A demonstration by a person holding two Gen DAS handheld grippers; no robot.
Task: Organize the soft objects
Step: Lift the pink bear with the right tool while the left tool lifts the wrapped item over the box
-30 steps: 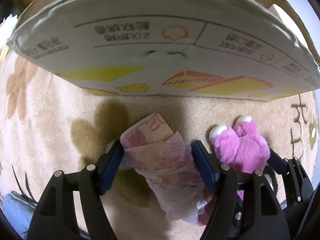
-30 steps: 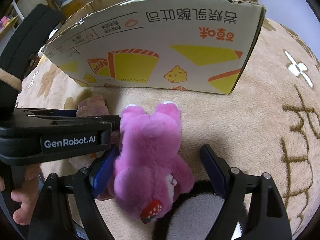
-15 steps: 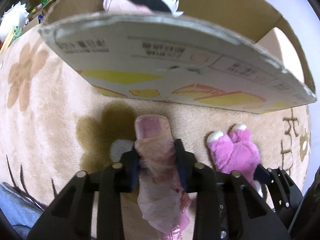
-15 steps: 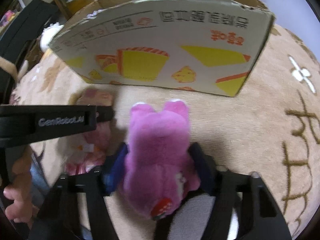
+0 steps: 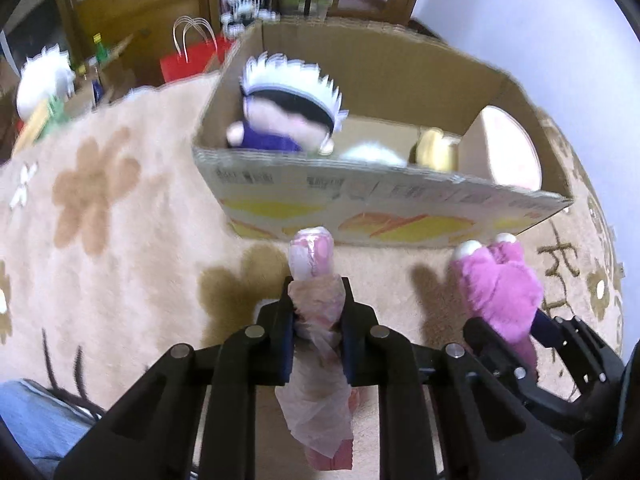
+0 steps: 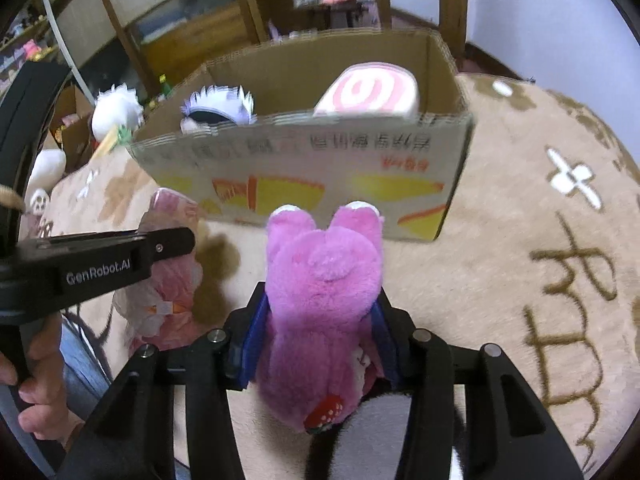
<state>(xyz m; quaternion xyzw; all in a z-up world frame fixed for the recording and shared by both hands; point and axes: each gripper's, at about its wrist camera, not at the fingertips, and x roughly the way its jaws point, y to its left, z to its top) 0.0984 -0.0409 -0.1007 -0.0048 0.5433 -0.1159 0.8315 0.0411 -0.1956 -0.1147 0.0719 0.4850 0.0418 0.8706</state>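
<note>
Already boxed: white-haired doll and swirl-roll cushion inside cardboard box.
Left tongs: clamped on bagged pink toy, short of box.
Right tongs: gripping purple plush bear, above carpet.
Left to do: both into box.

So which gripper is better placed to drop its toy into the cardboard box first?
Probably the right gripper: its purple plush bear faces bare room between the white-haired doll and the pink swirl cushion in the cardboard box; both are loaded.
</note>
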